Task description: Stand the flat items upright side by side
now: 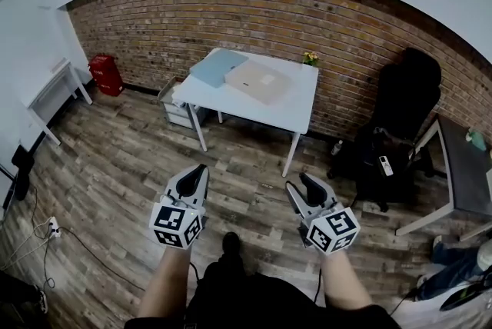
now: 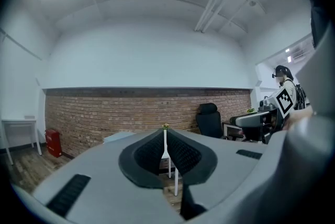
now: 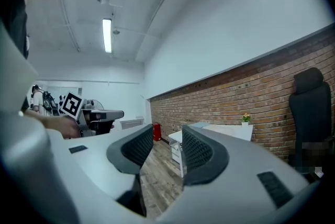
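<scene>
White table (image 1: 294, 109) stands well ahead of left gripper (image 1: 200, 171) and right gripper (image 1: 298, 183). Lying flat on top: blue flat item (image 1: 217, 66) toward left gripper's side, tan flat item (image 1: 259, 81) just beside it. Small flower pot (image 1: 310, 58) at far corner, right gripper's side.

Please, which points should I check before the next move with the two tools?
1. Left tool shut and empty: ok.
2. Right tool open and empty: ok.
3. Blue item and beige item seen lying flat on table: ok.
4. Items within reach: not ok, table looks far off.
5. Bare table space for standing them: ok.
6. Something to lean them against: cannot tell.
</scene>
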`<action>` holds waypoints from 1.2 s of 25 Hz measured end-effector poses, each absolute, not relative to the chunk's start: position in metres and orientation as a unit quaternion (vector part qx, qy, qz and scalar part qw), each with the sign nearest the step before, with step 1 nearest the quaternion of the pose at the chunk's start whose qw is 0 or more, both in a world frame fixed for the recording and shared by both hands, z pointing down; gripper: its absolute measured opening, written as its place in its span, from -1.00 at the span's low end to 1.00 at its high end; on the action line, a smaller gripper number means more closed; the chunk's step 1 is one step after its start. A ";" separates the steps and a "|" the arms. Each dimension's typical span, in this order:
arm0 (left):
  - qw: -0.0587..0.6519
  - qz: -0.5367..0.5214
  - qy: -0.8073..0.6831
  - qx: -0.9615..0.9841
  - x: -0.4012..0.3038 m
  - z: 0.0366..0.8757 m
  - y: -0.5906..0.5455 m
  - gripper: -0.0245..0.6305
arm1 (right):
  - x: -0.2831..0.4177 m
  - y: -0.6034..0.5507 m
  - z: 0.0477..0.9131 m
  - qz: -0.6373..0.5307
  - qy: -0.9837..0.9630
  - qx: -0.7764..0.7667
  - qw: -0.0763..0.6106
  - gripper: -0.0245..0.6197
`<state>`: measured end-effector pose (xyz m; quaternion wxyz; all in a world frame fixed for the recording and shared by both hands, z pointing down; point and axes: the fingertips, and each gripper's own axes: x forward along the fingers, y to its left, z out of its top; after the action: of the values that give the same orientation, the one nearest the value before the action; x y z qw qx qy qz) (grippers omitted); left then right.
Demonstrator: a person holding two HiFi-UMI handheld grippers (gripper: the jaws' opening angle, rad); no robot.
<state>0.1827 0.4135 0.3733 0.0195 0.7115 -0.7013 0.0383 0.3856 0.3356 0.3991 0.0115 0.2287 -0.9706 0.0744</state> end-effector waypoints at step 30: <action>0.066 0.030 -0.633 0.770 0.074 0.410 0.193 0.58 | 0.244 0.143 0.416 0.128 -0.967 0.217 0.039 0.84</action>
<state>0.0737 0.1934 0.4097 0.0661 0.7703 -0.6335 0.0301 0.2435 0.1428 0.4158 0.0392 0.2165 -0.9670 0.1283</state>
